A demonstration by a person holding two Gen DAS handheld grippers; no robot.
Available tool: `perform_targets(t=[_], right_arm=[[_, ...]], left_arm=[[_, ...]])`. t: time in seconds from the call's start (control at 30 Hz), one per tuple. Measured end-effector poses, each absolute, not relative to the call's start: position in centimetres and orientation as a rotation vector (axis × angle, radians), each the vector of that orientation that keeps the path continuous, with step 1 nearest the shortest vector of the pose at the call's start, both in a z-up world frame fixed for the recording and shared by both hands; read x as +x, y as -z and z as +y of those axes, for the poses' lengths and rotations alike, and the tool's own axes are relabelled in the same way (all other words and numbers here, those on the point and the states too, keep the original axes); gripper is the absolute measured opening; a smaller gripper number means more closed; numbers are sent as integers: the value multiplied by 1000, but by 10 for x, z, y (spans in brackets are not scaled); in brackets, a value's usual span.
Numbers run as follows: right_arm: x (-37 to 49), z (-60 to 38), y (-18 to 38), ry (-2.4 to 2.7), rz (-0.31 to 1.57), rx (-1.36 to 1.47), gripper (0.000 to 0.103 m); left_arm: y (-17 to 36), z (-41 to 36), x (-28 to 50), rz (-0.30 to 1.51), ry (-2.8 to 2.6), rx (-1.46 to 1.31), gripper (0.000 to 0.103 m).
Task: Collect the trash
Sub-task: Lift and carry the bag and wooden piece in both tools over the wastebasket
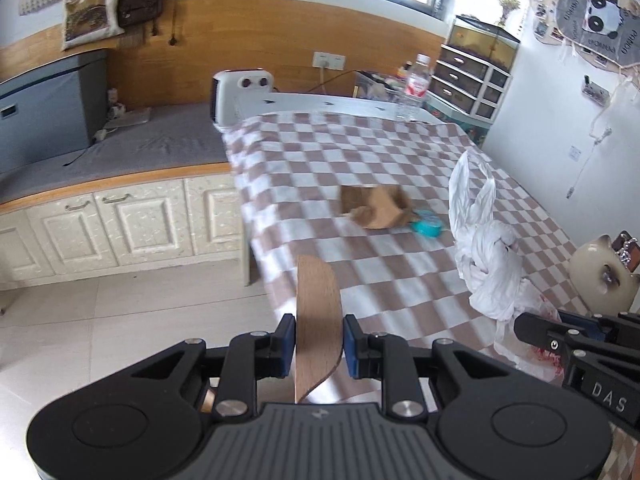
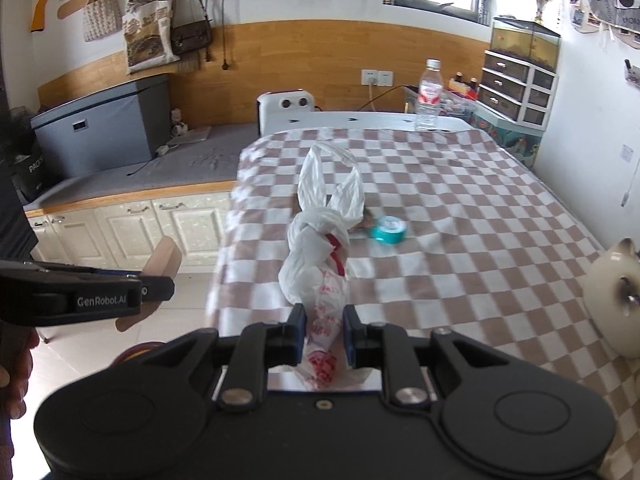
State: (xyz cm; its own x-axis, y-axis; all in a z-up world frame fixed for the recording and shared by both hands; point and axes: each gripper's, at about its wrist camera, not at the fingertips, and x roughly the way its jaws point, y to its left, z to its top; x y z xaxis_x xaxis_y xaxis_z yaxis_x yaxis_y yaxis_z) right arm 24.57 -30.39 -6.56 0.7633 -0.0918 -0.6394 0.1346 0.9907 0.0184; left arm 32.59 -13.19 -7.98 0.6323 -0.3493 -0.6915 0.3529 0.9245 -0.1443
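My left gripper point(image 1: 319, 344) is shut on a curved strip of brown cardboard point(image 1: 316, 316), held upright above the near left corner of the checkered table point(image 1: 380, 148). The same cardboard strip point(image 2: 162, 260) shows in the right wrist view beside the left gripper's body point(image 2: 80, 300). My right gripper point(image 2: 323, 334) is shut on a knotted white plastic bag point(image 2: 324, 248) with red print, its handles sticking up. That bag point(image 1: 486, 248) hangs at the right of the left wrist view. On the table lie a crumpled brown paper bag point(image 1: 376, 206) and a teal round lid point(image 2: 388, 229).
A clear water bottle point(image 2: 428, 96) stands at the table's far edge. A white heater point(image 1: 242, 94) sits behind the table. Cream cabinets point(image 1: 120, 224) with a grey-padded bench line the left wall. A cream cat-shaped ornament point(image 2: 616, 292) stands at the table's right edge. Drawer units point(image 2: 516, 88) fill the far right corner.
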Motion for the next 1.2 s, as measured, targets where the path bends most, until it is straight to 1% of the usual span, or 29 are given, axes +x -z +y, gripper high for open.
perform_targets(t=[0.47,0.7,0.97,1.2], right_arm=[[288,-207,78,31,735,85,20],[318,-173,98,-40,793,89,20],[352,-147,155,-106,975,184,20],[373,-120,227,-156,1196,230,20]], left_arm=[[87,-17,332,799,275,-32,27],[109,28,339,851,187,-67,27],[155,74,352,967,88,-109,27],[220,87,374,1132,79,-106,27]])
